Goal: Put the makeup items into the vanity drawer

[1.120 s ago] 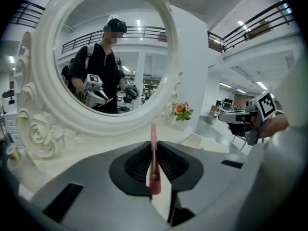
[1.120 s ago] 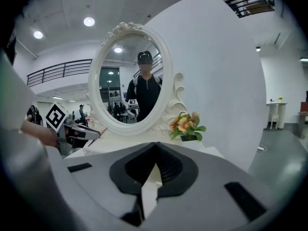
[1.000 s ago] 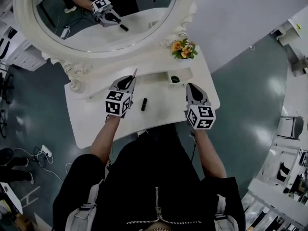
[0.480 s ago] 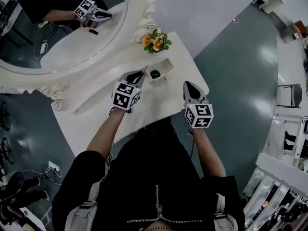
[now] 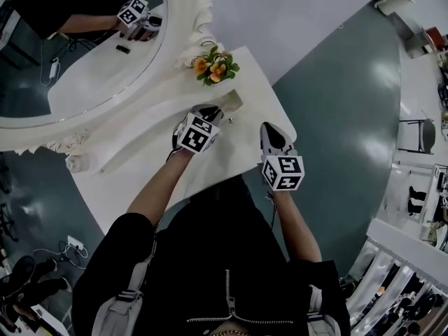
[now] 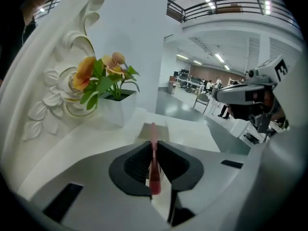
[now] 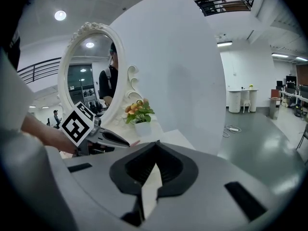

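My left gripper (image 5: 212, 111) is shut on a thin pink makeup stick (image 6: 153, 163), which pokes out past the jaw tips. The stick's tip hangs over the small open drawer (image 5: 233, 102) on the vanity top, beside the flower pot (image 5: 213, 67). From the left gripper view the drawer (image 6: 150, 130) lies just ahead of the jaws. In the right gripper view the left gripper (image 7: 120, 141) shows at the left. My right gripper (image 5: 268, 132) hovers over the table's right part, jaws shut with nothing in them. Whatever lies in the drawer is hidden.
The white vanity table (image 5: 133, 170) carries a big oval mirror (image 5: 77, 54) with a carved frame along its far side. The flower pot (image 6: 103, 83) stands close to the drawer's left. The table's right corner and edge lie just beyond my right gripper.
My left gripper has carried the pink stick rightward and down to the small drawer. The right gripper has drifted a little. A black lipstick on the tabletop earlier is out of sight now.
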`<state>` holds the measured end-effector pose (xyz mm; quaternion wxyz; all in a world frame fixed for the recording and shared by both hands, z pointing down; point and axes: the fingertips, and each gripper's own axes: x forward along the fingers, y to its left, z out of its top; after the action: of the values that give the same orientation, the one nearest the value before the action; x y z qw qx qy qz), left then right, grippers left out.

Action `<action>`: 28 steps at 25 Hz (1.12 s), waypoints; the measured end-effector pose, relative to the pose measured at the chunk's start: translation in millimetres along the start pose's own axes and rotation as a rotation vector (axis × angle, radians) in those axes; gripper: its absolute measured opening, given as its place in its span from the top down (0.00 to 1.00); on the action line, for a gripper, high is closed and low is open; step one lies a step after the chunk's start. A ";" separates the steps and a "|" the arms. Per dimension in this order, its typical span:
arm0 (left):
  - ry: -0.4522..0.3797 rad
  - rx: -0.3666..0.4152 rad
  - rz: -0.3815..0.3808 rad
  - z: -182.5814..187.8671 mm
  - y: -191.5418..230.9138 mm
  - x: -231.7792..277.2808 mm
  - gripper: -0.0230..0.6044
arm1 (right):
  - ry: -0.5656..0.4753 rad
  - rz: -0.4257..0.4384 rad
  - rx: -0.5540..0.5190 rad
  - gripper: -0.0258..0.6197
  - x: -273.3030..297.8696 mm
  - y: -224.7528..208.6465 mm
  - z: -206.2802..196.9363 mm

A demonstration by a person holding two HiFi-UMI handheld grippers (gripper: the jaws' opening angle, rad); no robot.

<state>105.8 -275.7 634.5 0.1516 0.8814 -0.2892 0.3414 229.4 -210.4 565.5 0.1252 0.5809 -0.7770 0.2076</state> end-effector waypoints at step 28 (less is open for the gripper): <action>-0.101 -0.127 0.051 -4.0 16.7 -39.5 0.92 | -0.048 0.033 -0.018 0.95 17.1 8.3 28.5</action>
<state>69.9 -271.0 611.3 0.1837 0.8784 -0.3399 0.2814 217.7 -236.4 546.4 0.1084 0.5716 -0.7912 0.1888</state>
